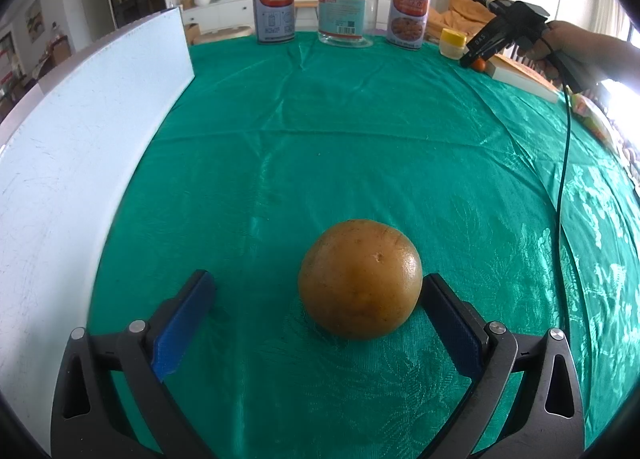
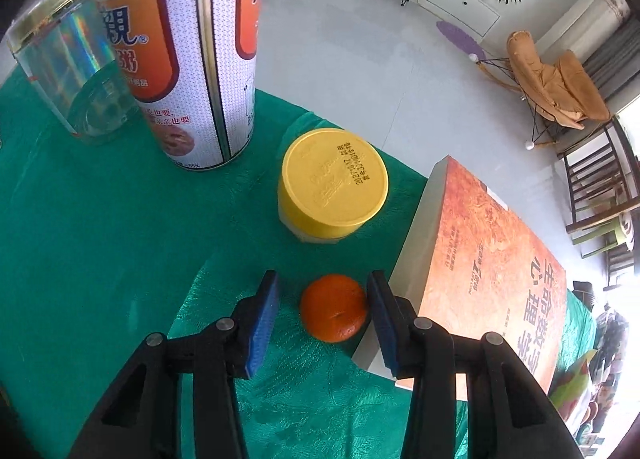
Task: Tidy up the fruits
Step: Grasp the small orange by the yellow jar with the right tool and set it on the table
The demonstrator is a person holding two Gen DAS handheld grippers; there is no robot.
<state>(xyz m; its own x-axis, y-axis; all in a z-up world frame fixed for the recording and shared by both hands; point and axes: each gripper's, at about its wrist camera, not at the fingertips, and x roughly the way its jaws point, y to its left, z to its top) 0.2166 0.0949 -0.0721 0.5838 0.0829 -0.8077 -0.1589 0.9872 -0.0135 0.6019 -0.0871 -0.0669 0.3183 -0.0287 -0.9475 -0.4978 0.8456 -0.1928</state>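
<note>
Between my left gripper's (image 1: 318, 301) wide-open fingers sits a brown fruit (image 1: 360, 279), touching the right pad; my right gripper (image 2: 323, 305) straddles a tangerine (image 2: 334, 307), open, gripping nothing.

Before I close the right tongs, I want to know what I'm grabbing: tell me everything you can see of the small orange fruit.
The small orange fruit is round, bright orange with a finely dimpled, slightly glossy peel and a dark puckered navel facing the camera. It looks whole and unpeeled. It sits on the green tablecloth between the open blue pads of the right tongs, close against the right pad, with a gap to the left pad. The book lies just beside it; the yellow-lidded jar stands beyond, apart.
</note>
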